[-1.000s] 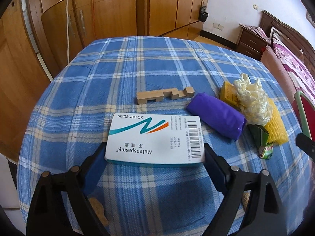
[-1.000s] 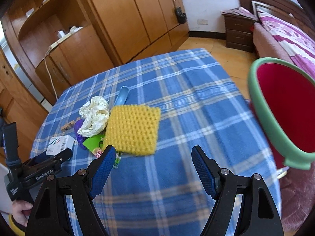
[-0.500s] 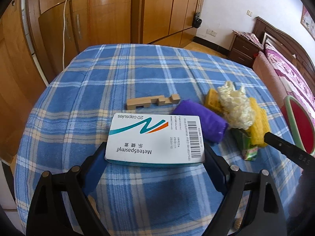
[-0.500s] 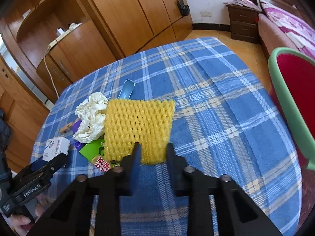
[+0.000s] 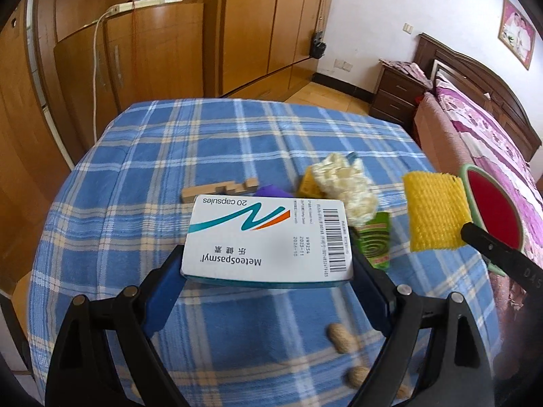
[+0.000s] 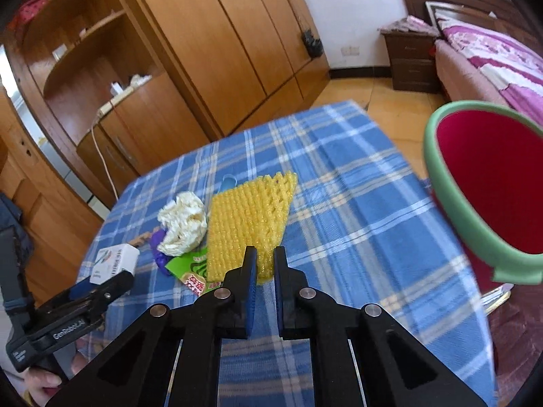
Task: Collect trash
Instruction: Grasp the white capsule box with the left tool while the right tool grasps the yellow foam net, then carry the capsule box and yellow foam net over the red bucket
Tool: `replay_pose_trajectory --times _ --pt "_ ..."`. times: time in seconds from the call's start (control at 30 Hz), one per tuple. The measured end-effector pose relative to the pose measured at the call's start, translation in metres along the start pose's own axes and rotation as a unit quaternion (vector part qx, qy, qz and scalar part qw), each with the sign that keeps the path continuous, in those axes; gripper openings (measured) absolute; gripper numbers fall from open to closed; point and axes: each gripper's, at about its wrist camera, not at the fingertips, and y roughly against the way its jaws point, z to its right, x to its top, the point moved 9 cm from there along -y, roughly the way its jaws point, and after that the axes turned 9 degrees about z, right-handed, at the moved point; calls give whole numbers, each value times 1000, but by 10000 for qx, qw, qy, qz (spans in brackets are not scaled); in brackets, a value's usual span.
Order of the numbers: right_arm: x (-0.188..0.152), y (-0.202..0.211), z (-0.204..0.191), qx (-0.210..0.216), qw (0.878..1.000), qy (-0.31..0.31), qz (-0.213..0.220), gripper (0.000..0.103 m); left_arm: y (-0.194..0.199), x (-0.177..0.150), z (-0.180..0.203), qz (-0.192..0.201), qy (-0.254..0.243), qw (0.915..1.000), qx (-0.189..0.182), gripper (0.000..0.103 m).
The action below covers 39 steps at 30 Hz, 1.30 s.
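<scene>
- The yellow foam fruit net [image 6: 249, 224] is pinched at its near edge between the blue pads of the right gripper [image 6: 264, 264]; the jaws have just been closing and now stand clenched on the net.
- In the left wrist view the net [image 5: 434, 212] hangs clear of the desk, in front of the bin rim.
- The medicine box [image 5: 268, 237], white with a teal and orange stripe and a barcode, sits crosswise between the blue pads of the left gripper [image 5: 268, 271], which grasps it by its two short ends.
- In the right wrist view the same box [image 6: 115, 263] shows at the tip of the left gripper [image 6: 101, 285], held above the desk edge; a hand [image 6: 40, 381] grips its handle.
- The crumpled cream paper wad [image 6: 183, 224] lies on the desk just left of the net, touching the purple object [image 6: 157, 247] below it.
- The green wrapper [image 6: 190, 266] lies beside the wad, partly under the near edge of the net.
- A notched wooden block [image 5: 220, 188] lies behind the box in the left wrist view.
- Peanuts in the shell [image 5: 342, 337] lie on the cloth near the left gripper.
- The desk [image 6: 356, 210] carries a blue plaid cloth.
- The bin [image 6: 451, 203], red inside with a green rim, stands at the right edge of the desk.
- Wooden wardrobes [image 6: 210, 34] and a bed [image 5: 482, 135] fill the background.
</scene>
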Motion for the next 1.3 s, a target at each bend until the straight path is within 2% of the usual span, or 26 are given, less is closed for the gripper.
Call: replay_pose_trajectory --times 0.23,0.53,0.97,1.3 --pt "18 40 12 -128 9988 -27 472 9 14 7 33 87 -90 9994 -323 90" --pt "33 75 42 -369 9953 -144 879 9 25 20 83 199 -239 9971 -699 90" --pt "48 105 115 -923 9865 -562 1230 9 19 38 178 312 -701 9880 -1342 90" --pt "54 114 175 -1436 9757 -916 1381 9 2 40 248 246 -1155 9786 -1685 90"
